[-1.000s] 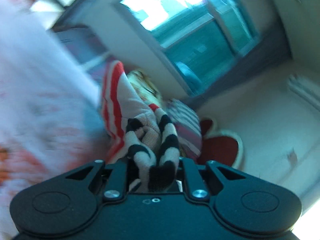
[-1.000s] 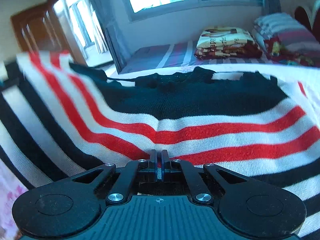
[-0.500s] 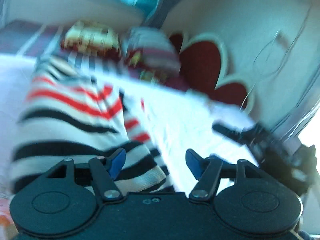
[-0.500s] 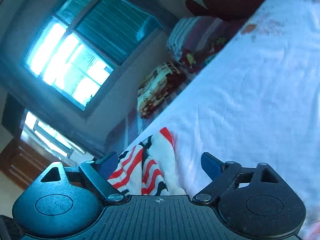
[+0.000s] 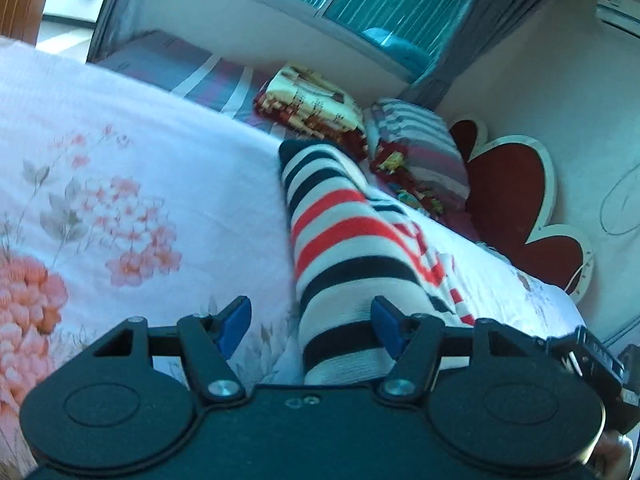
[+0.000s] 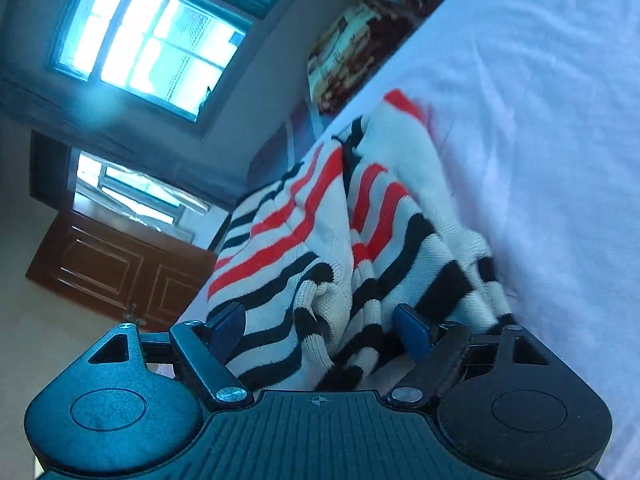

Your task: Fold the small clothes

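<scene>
a bed (image 5: 132,168) under a white sheet printed with pink flowers takes up most of both views. at its far end stand a red heart-shaped headboard (image 5: 516,200), a striped pillow (image 5: 420,148) and a folded patterned blanket (image 5: 312,104), with a window (image 6: 148,40) above them and a brown wooden door (image 6: 116,268) off to the side. a knitted sweater (image 5: 344,248) striped white, black and red lies on the sheet as a long folded bundle, its near end loose and bunched. the left hand-held gripper (image 5: 310,326) is open, its blue pads apart, the sweater's end lying between them against the right-hand pad. the right hand-held gripper (image 6: 322,326), rolled sideways, has its jaws apart and closing, with the rumpled hem between them, not pinched.
</scene>
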Action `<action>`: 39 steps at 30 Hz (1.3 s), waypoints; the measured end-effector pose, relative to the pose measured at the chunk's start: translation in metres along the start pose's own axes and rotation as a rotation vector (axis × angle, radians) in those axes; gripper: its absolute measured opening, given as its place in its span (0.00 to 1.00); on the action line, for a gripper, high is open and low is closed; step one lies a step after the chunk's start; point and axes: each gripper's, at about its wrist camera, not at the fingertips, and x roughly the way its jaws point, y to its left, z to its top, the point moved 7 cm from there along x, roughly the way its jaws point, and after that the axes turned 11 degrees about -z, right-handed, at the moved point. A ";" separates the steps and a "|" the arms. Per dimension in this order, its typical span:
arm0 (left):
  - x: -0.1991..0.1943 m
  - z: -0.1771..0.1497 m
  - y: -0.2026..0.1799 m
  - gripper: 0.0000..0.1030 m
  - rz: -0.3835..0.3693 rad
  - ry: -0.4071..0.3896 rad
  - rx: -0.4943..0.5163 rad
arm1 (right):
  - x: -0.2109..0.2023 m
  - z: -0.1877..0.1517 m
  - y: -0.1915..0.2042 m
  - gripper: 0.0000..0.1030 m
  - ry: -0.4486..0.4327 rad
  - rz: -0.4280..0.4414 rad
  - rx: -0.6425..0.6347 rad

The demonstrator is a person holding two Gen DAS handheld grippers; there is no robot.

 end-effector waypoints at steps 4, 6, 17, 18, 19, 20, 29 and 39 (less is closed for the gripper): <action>0.006 0.015 0.001 0.62 -0.004 -0.045 -0.011 | 0.013 0.015 0.015 0.70 -0.002 -0.001 -0.051; 0.018 0.021 0.005 0.62 0.000 -0.024 -0.018 | 0.022 0.017 0.021 0.55 0.004 -0.047 -0.105; 0.043 0.011 -0.031 0.65 -0.079 0.041 0.118 | -0.023 -0.002 0.050 0.21 -0.311 -0.260 -0.652; 0.052 0.005 -0.034 0.65 -0.020 0.073 0.172 | -0.019 -0.001 0.038 0.21 -0.302 -0.276 -0.645; 0.064 -0.002 -0.036 0.65 0.015 0.114 0.198 | -0.009 0.001 0.023 0.21 -0.250 -0.301 -0.613; 0.072 -0.007 -0.035 0.67 0.031 0.133 0.189 | 0.005 0.000 0.005 0.21 -0.188 -0.321 -0.570; 0.054 0.018 -0.034 0.65 -0.046 0.104 0.164 | -0.022 0.038 -0.004 0.48 -0.253 -0.170 -0.399; 0.091 0.039 0.003 0.64 -0.079 0.147 0.019 | 0.026 0.126 -0.022 0.47 -0.106 -0.029 -0.133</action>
